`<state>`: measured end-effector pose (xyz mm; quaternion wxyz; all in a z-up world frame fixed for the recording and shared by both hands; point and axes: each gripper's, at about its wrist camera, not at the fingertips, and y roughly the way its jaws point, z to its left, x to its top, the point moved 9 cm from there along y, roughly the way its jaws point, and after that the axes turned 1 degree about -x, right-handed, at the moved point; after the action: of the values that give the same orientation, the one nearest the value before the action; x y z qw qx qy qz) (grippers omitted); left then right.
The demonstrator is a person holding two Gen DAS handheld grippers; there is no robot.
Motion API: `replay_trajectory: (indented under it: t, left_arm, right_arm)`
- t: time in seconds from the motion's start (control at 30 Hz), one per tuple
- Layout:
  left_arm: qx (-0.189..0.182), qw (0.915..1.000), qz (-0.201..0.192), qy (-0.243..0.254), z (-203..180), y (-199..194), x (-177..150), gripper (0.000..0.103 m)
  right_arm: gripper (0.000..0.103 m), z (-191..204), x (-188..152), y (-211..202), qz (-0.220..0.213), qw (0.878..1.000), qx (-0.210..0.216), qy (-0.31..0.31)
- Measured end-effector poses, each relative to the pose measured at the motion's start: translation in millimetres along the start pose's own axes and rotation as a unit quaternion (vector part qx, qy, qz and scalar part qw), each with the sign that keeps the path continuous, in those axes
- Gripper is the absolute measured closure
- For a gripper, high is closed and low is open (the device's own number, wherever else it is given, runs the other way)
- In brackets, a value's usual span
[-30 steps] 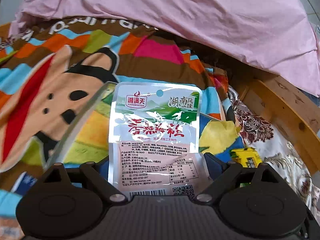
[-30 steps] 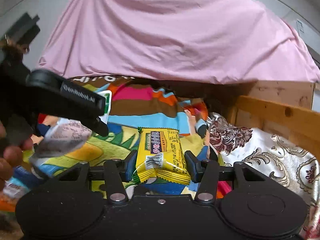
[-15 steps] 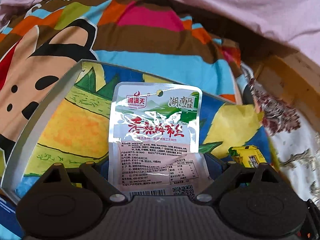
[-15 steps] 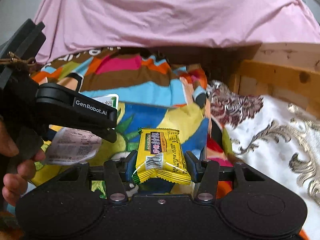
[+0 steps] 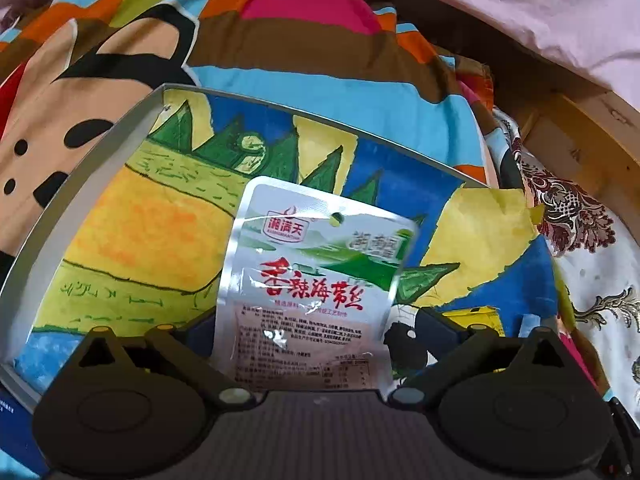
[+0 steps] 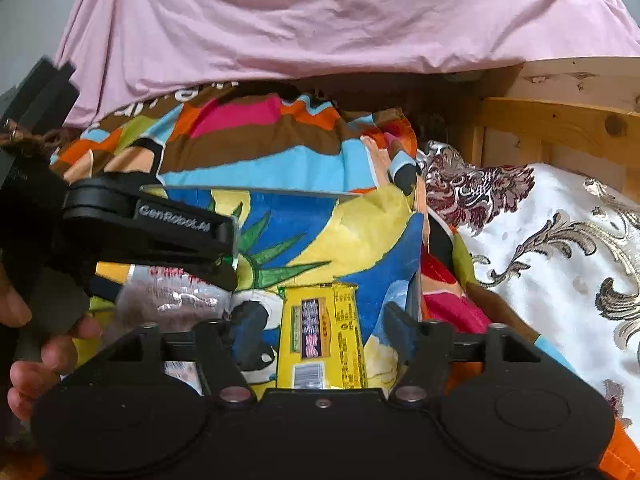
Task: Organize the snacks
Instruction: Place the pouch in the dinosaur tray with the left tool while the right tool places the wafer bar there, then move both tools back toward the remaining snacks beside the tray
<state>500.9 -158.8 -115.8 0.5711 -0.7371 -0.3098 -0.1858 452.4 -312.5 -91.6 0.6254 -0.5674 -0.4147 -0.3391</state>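
A shallow box (image 5: pixel 100 136) with a painted blue, yellow and green floor lies on the bed; it also shows in the right wrist view (image 6: pixel 344 196). My left gripper (image 5: pixel 316 332) is open, and a silver seaweed snack packet (image 5: pixel 316 272) lies loose and tilted between its fingers on the box floor. My right gripper (image 6: pixel 320 328) is open over the box, with a yellow snack bar (image 6: pixel 320 340) lying between its spread fingers. The left gripper's body (image 6: pixel 152 232) and the silver packet (image 6: pixel 172 296) show at the left of the right wrist view.
A colourful cartoon blanket (image 5: pixel 248 40) lies under and behind the box. A pink sheet (image 6: pixel 320 16) is heaped at the back. A wooden bed frame (image 6: pixel 560 120) and a white and maroon patterned cloth (image 6: pixel 560 248) are on the right. The yellow bar's end (image 5: pixel 476 320) shows beside the left gripper.
Both grippers moved down into the box and opened. The silver packet slipped from the left jaws and tilted. The yellow bar dropped from the right jaws onto the box floor.
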Motion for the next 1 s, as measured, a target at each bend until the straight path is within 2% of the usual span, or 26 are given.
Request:
replay_trajectory:
  t: [0.13, 0.27, 0.5, 0.7, 0.87, 1.0]
  left_arm:
    - [-0.019, 0.9991, -0.019, -0.034, 10, -17, -2, 0.001]
    - [-0.035, 0.9974, -0.047, -0.043, 18, -46, -1, 0.001]
    - [-0.045, 0.9930, -0.104, -0.034, 24, -116, -2, 0.001]
    - [-0.037, 0.9875, -0.151, -0.022, 38, -179, -18, 0.001]
    - [-0.014, 0.9826, -0.184, 0.019, 55, -229, -40, 0.001]
    - [-0.007, 0.9775, -0.206, 0.047, 63, -262, -56, 0.001]
  right_arm:
    - [0.010, -7, 15, -22, -0.029, 0.999, -0.009, 0.014]
    - [0.001, -15, 31, -53, -0.062, 0.997, -0.017, 0.033]
    - [0.001, -3, 47, -117, -0.111, 0.993, -0.003, 0.031]
    - [0.001, 16, 52, -174, -0.159, 0.987, -0.017, 0.029]
    - [0.000, 33, 51, -222, -0.195, 0.980, -0.018, 0.026]
    - [0.001, 46, 44, -250, -0.197, 0.980, -0.020, 0.009]
